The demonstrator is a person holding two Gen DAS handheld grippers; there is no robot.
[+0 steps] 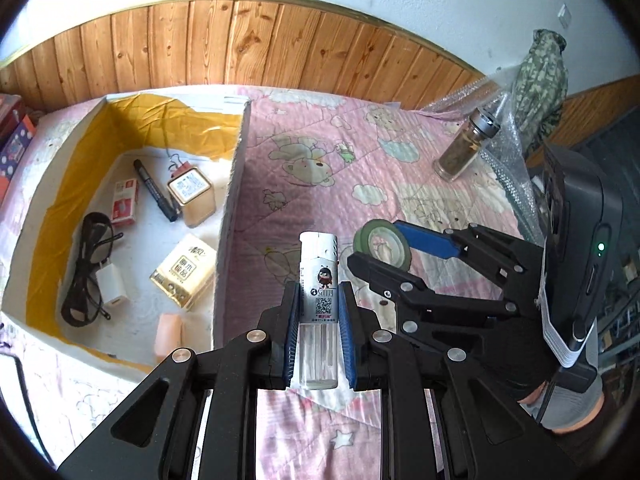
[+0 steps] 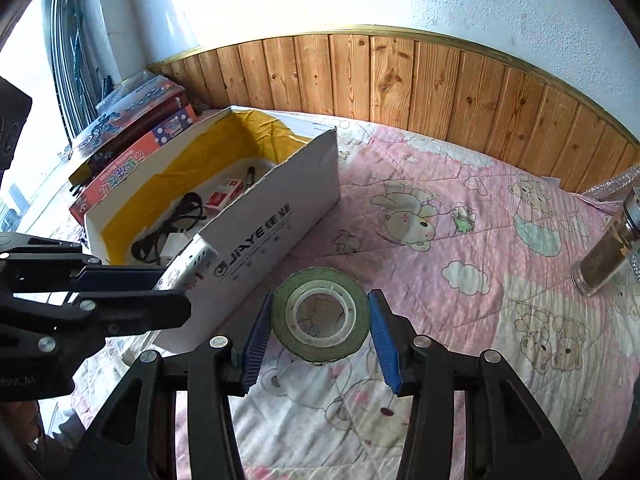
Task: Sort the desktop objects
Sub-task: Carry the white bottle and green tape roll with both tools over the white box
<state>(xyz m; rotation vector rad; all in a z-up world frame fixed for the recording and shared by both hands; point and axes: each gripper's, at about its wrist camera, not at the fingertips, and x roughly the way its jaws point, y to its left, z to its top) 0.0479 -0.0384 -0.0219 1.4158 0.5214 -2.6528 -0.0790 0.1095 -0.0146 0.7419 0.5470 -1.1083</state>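
Both grippers carry something: at the bottom centre of the left wrist view, the left gripper (image 1: pixel 318 332) is clamped narrowly on a white lighter (image 1: pixel 319 280) with a clear lower body, held upright between the blue pads; its label shows a cartoon figure, a QR code and a word that looks like "Sonny", though the print is too small to be sure. At the bottom centre of the right wrist view, the right gripper (image 2: pixel 320 340) holds a green tape roll (image 2: pixel 320 316) between its blue pads at a middling width, above the pink bear-print quilt (image 2: pixel 460 240). Farther off, at the left of both views, stands an open white box (image 2: pixel 280 204) lined with yellow tape and printed "JIAYE" on its side. Inside it lie a black cable with a white charger (image 1: pixel 110 286), a black marker (image 1: pixel 156 190), a red and white packet (image 1: pixel 125 202) and two gold tins (image 1: pixel 182 274) bearing Chinese characters. At the far right stands a glass jar (image 1: pixel 466 146) with a metal lid.
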